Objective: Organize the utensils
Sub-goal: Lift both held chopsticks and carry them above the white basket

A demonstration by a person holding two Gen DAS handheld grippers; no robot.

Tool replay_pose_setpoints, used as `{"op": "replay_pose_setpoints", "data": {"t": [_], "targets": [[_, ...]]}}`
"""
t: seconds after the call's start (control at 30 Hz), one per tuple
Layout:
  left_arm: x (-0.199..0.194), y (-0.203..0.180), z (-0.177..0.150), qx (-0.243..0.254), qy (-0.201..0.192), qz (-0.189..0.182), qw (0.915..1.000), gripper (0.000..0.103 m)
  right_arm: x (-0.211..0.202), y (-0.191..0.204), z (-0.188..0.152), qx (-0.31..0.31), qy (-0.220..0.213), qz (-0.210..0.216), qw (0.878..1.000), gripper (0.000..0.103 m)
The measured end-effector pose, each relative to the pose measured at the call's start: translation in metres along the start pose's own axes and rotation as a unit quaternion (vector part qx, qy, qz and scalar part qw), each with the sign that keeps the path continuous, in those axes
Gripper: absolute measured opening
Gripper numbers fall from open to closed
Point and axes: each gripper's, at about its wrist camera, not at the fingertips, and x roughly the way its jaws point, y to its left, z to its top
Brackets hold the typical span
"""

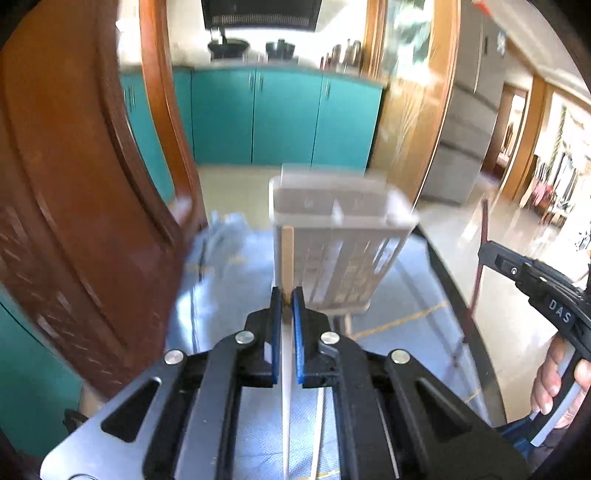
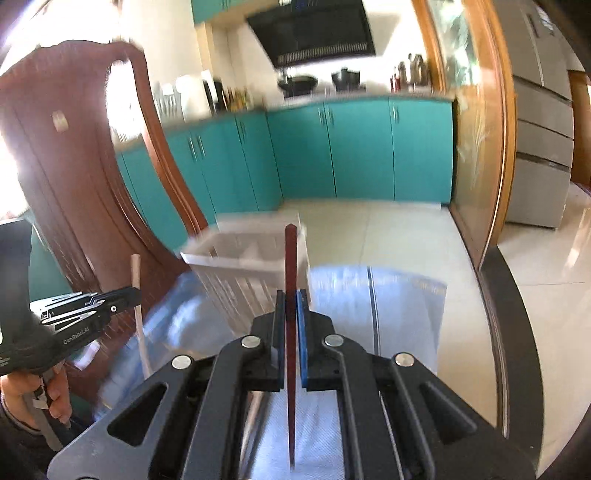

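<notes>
Left gripper (image 1: 287,297): fingers pointing to 12 o'clock, squeezed tight on a pale stick.
Right gripper (image 2: 291,297): fingers pointing to 12 o'clock, squeezed tight on a dark red stick.

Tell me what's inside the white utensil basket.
The basket is blurred; its top shows dividers and compartments that look empty. The slatted walls hide the bottom. Both chopsticks, pale and dark red, are outside, in the tools.

A home kitchen: teal cabinets (image 2: 362,147), range hood (image 2: 314,29), fridge (image 2: 539,147).
</notes>
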Motion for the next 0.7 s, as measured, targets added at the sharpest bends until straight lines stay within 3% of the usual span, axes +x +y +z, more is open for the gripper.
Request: {"op": "replay_pose_setpoints", "data": {"t": [0.17, 0.33, 0.53, 0.7], "targets": [[-0.076, -0.003, 0.035, -0.004, -0.086, -0.019, 0.9961, 0.007, -0.048, -0.001, 0.039, 0.018, -0.069, 0.015, 0.997, 0.007], [-0.119, 0.002, 0.079, -0.021, -0.152, -0.037, 0.9874, 0.007, -0.055, 0.009, 0.084, 0.034, -0.109, 0.029, 0.993, 0.007], [-0.125, 0.023, 0.107, -0.08, -0.208, -0.042, 0.974, 0.007, -0.045, 0.017, 0.107, 0.07, -0.157, 0.035, 0.984, 0.007], [-0.114, 0.051, 0.12, -0.148, -0.251, -0.042, 0.9557, 0.007, -0.024, 0.012, 0.116, 0.106, -0.167, 0.021, 0.98, 0.007]]}}
